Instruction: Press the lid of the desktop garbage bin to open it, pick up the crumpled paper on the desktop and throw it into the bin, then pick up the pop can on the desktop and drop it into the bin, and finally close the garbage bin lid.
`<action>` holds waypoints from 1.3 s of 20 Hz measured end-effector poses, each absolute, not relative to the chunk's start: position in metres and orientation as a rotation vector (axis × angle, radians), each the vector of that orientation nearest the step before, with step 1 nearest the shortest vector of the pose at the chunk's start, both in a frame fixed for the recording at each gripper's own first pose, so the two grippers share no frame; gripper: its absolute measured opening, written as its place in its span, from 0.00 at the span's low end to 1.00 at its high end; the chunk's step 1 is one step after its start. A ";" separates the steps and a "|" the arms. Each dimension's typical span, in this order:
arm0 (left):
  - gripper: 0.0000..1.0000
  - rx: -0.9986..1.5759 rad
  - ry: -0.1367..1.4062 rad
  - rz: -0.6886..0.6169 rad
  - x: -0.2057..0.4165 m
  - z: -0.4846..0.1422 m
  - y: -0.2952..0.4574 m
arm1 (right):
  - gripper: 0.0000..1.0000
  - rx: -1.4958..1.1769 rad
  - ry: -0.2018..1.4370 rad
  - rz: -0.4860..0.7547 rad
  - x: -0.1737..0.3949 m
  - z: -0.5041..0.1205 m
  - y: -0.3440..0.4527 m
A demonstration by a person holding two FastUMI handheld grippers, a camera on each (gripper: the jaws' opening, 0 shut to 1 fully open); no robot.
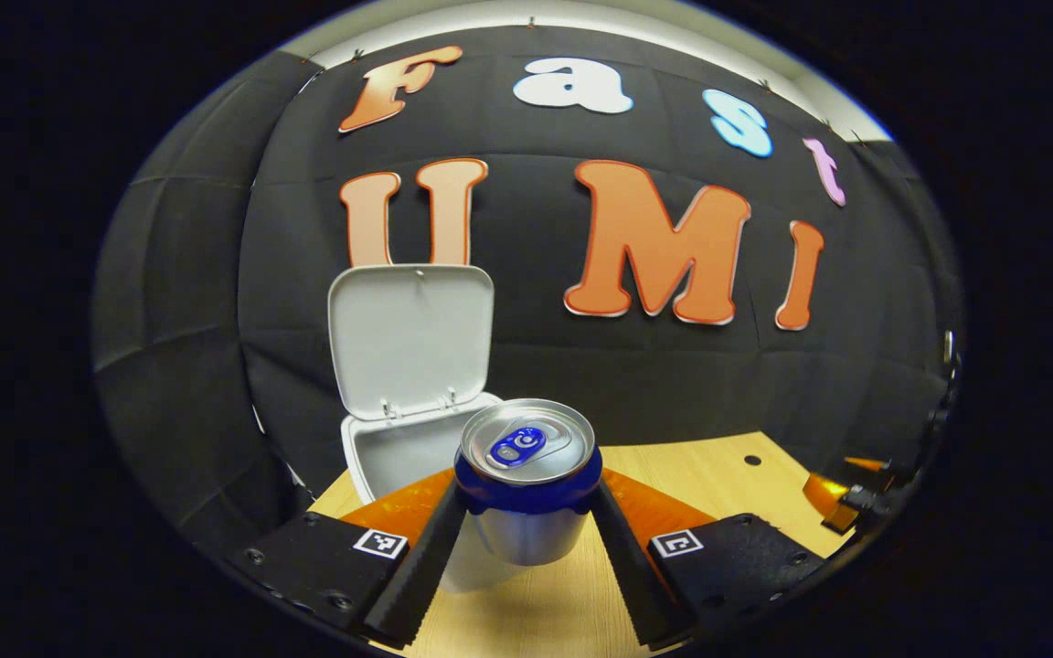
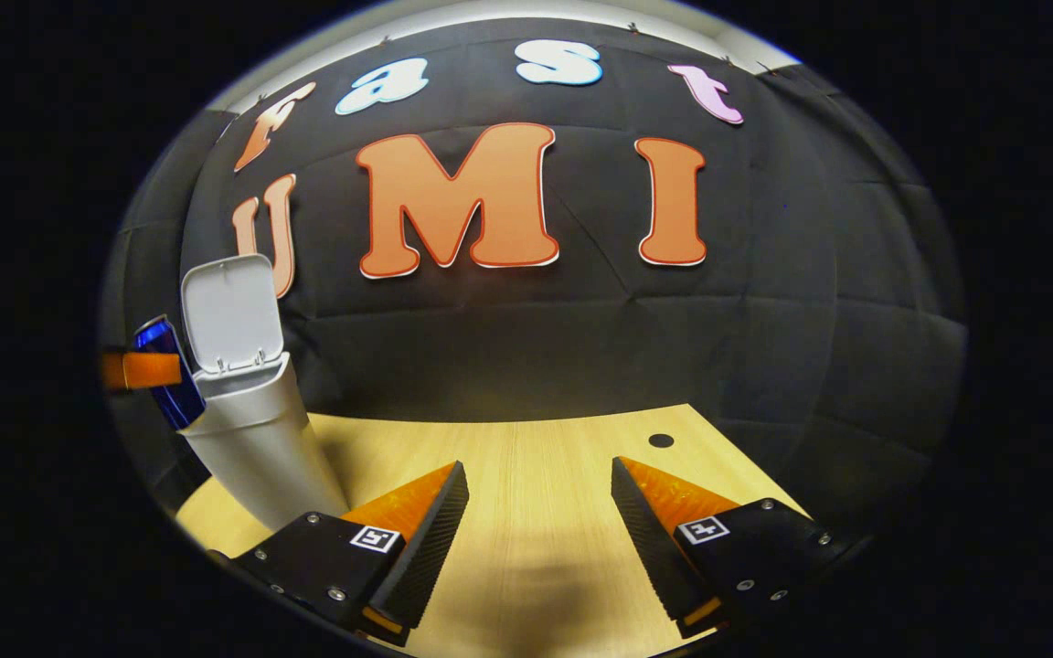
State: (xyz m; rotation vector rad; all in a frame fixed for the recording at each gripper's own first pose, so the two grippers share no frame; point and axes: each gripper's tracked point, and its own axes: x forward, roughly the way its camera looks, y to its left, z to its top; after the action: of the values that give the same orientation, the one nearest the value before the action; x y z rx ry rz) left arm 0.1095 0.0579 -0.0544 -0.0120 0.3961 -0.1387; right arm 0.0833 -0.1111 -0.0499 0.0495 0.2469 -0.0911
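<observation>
In the left gripper view a blue and silver pop can (image 1: 528, 480) stands upright between both fingers of my left gripper (image 1: 529, 498), which is shut on it and holds it above the table. Just behind it, to the left, is the white desktop bin (image 1: 380, 452) with its lid (image 1: 412, 340) raised upright. In the right gripper view the same bin (image 2: 252, 429) stands at the far left with its lid (image 2: 232, 315) up, and the can (image 2: 170, 375) hangs beside it in the other gripper's finger. My right gripper (image 2: 540, 498) is open over bare wood.
The light wooden table (image 2: 545, 457) runs back to the black cloth wall, with a small dark hole (image 2: 661, 440) near its far right corner. In the left gripper view the other gripper (image 1: 860, 498) shows at the right edge.
</observation>
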 end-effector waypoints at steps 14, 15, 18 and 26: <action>0.85 -0.095 0.582 -0.059 0.202 -0.110 0.130 | 0.94 0.011 0.250 -0.159 0.088 -0.045 -0.118; 0.86 -0.087 0.558 -0.059 0.201 -0.103 0.130 | 0.94 0.010 0.253 -0.158 0.089 -0.045 -0.117; 0.85 -0.040 0.405 -0.036 0.203 -0.055 0.130 | 0.94 0.008 0.264 -0.139 0.092 -0.049 -0.110; 0.87 -0.068 0.071 -0.031 0.251 0.097 0.111 | 0.94 0.043 0.253 -0.084 0.096 -0.045 -0.099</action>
State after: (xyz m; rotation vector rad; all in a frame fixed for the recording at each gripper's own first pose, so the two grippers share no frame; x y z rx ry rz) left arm 0.2509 0.1115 0.0974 -0.0685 0.0709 -0.0307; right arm 0.0962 -0.0991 -0.0452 0.0426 0.2528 -0.0842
